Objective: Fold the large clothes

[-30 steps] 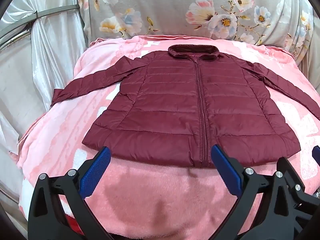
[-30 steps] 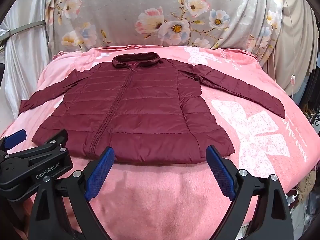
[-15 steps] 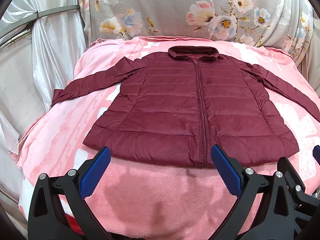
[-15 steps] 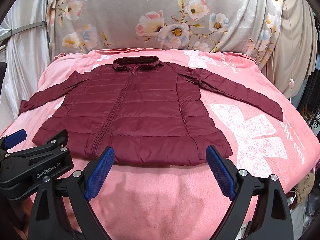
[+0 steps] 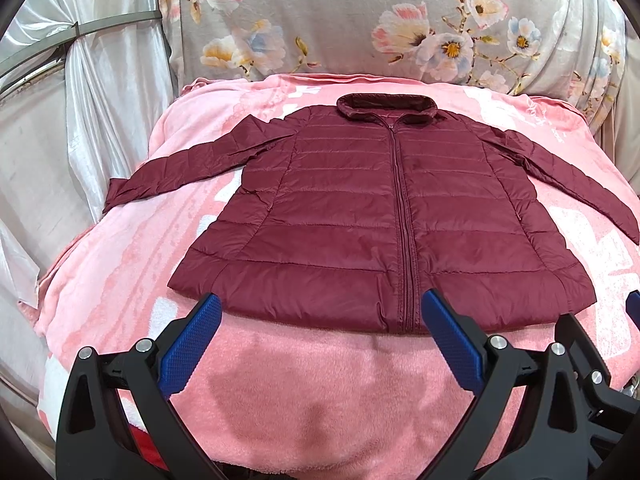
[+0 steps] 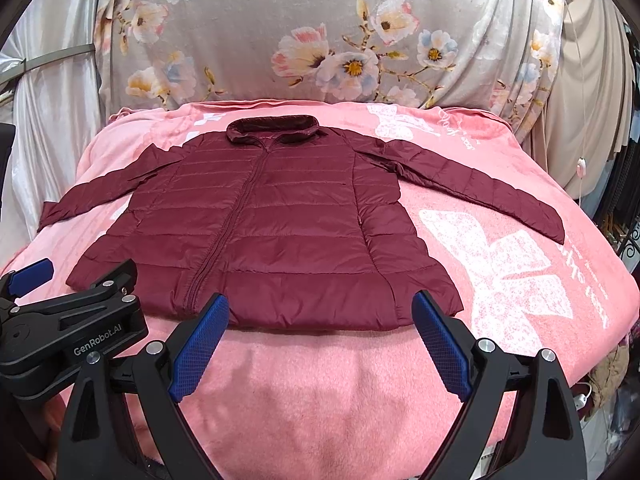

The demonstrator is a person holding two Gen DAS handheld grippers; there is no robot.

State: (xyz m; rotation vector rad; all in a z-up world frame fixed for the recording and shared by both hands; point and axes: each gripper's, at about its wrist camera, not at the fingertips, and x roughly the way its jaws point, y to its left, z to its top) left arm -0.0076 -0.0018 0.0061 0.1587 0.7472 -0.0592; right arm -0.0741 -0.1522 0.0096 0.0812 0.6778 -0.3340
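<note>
A maroon quilted jacket [image 5: 360, 216] [image 6: 272, 232] lies flat and zipped on a pink blanket [image 5: 304, 392] [image 6: 328, 392], collar at the far side, both sleeves spread outward. My left gripper [image 5: 322, 312] hovers open just short of the hem, left of the zipper, nothing between its blue pads. My right gripper [image 6: 320, 312] is open too, above the hem's right half and apart from it. The left gripper's body [image 6: 68, 328] shows at the lower left of the right wrist view.
A floral sheet [image 5: 360, 28] [image 6: 320, 32] hangs behind the blanket. White satin drapes [image 5: 80, 120] fall at the left. Beige curtains [image 6: 580, 100] and a dangling cord hang at the right, past the blanket's edge.
Both views have tilted slightly, so the jacket sits a little lower in frame than before. Both grippers stay open and the jacket has not moved.
</note>
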